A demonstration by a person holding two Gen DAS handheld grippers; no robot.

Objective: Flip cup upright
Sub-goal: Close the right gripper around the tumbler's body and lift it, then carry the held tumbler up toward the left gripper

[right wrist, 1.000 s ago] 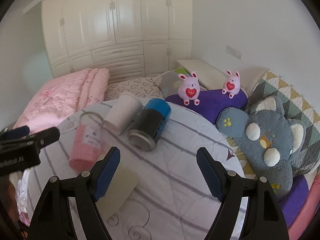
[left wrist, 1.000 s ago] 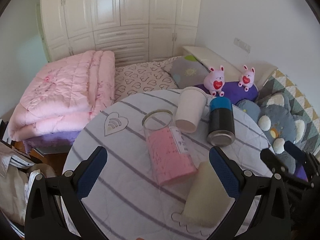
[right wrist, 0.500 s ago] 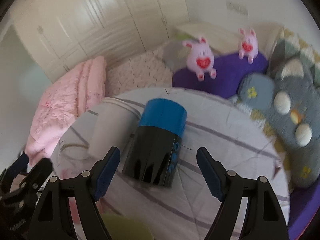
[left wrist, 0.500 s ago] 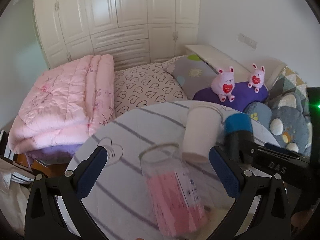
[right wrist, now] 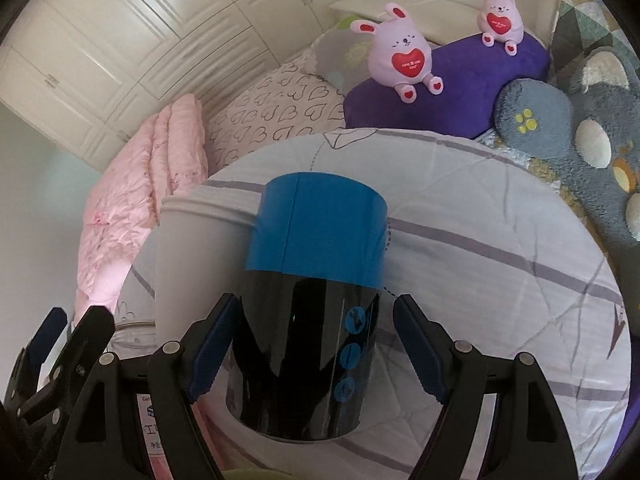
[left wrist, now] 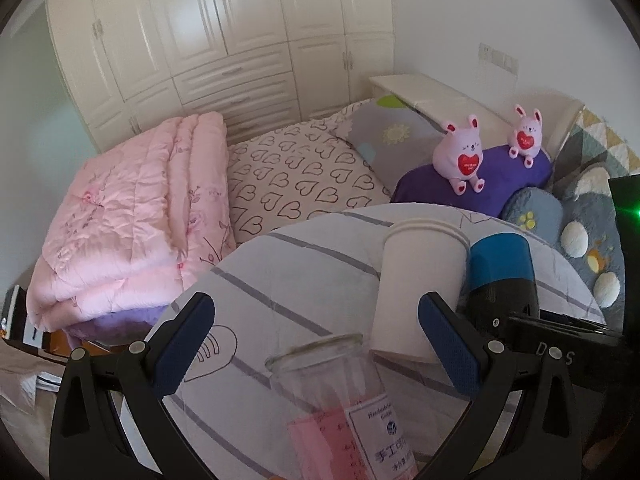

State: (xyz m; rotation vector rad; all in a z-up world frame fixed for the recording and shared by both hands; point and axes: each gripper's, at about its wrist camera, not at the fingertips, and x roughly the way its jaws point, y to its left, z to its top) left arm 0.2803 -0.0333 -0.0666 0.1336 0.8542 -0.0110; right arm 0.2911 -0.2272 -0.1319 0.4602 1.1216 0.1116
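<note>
A black cup with a blue band (right wrist: pixel 312 300) lies on its side on the striped table cloth (right wrist: pixel 480 240), its mouth toward me. My right gripper (right wrist: pixel 316 344) is open, its fingers on either side of the cup's black body. The cup also shows in the left wrist view (left wrist: pixel 502 272). A white cup (left wrist: pixel 416 288) lies beside it, and a clear glass jar with pink filling (left wrist: pixel 340 400) lies in front. My left gripper (left wrist: pixel 316 344) is open, its fingers either side of the jar's mouth.
The round table (left wrist: pixel 304 264) stands by a bed with a folded pink quilt (left wrist: pixel 132 216), a purple pillow (right wrist: pixel 460 84), two pink bunny toys (right wrist: pixel 402 54) and a grey plush (right wrist: pixel 592 136). White wardrobes (left wrist: pixel 224 40) stand behind.
My right gripper has moved forward and down until the black cup sits between its fingers. My left gripper has moved closer to the jar and tilted up.
</note>
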